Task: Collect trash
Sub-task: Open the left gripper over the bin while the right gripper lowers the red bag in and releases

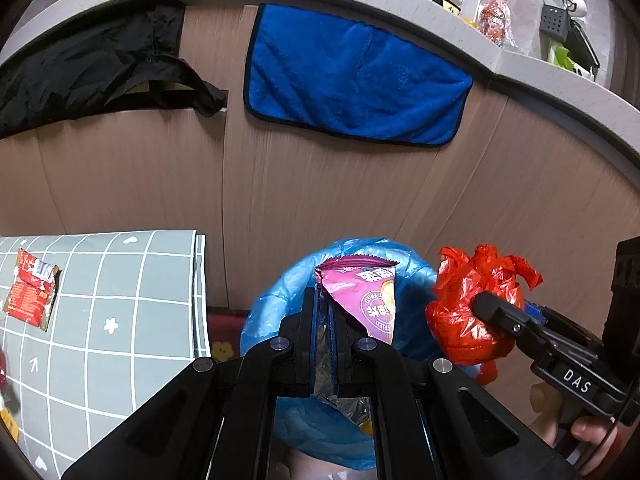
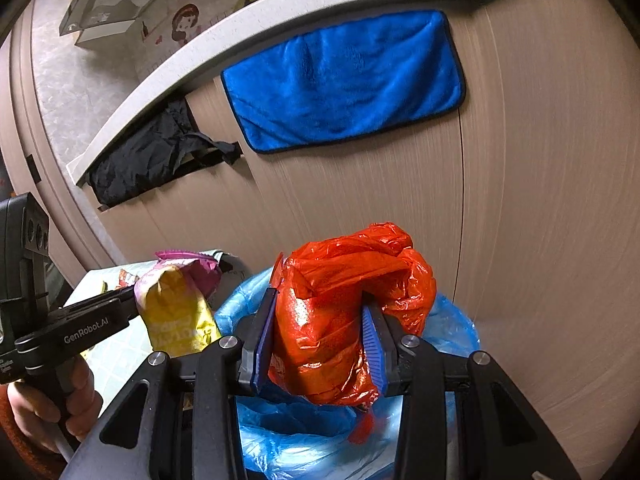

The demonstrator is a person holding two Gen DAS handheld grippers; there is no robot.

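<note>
The bin (image 1: pixel 276 312) is the biggest thing here. It has a blue bag in it and stands by the brown cupboard, just beside the table (image 1: pixel 120 280). Its mouth is open so trash can drop in.

The red bag (image 2: pixel 340 312) is a crumpled lump. The right gripper (image 2: pixel 320 340) has its jaws part way apart, and they squeeze the red bag from both sides. It hangs right over the bin, so I think it is about to be let go.

The pink wrapper (image 1: pixel 364 292) is flat and thin. The left gripper (image 1: pixel 324 320) has its jaws almost shut, pinching one edge of it. It is over the bin too.

Both grippers tilt down toward the bin, side by side. A hand (image 2: pixel 48 404) holds the left one by its handle.

A small red wrapper (image 1: pixel 32 292) lies on the table, not picked up yet.
</note>
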